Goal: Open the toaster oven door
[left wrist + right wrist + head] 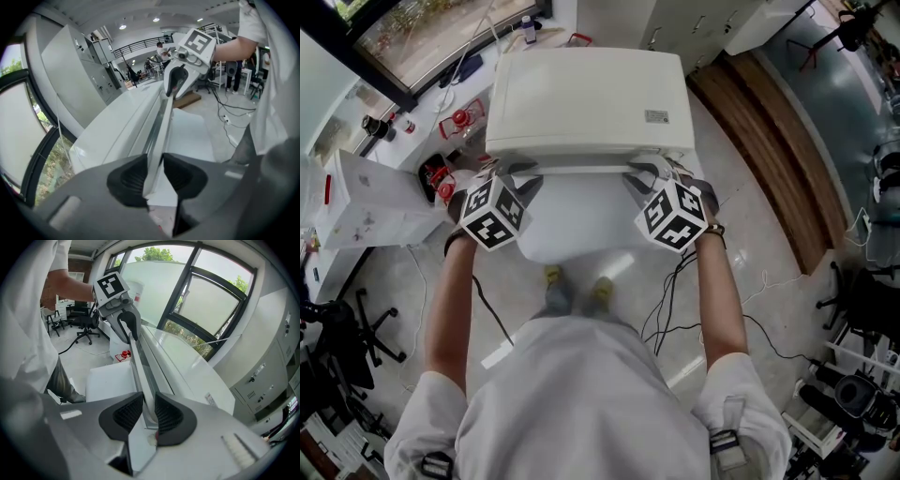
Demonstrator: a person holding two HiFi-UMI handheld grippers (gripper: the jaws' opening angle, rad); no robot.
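Gripping the long handle of the white toaster oven, the two tools sit at the oven's front edge, one at each end of the bar. The left gripper has the left end and the right gripper the right end. They are well apart, and the bare middle of the handle runs between them. Both slant forward and down, with their marker cubes toward the person.

In the left gripper view the handle runs straight out from between the two dark ribbed pads, which are closed against it on either side. The oven's body lies just to the left of these jaws, and the right gripper is clamped on the far end of the bar.

In the right gripper view the handle is likewise pinched between that tool's pads. The oven's body is just to the right of them, and the left gripper is at the bar's other end.

The door hangs below the handle, under both tools, and its front face hardly shows. Whether it is shut tight or slightly ajar cannot be told. The white table sticks out beneath the grippers on the person's side.
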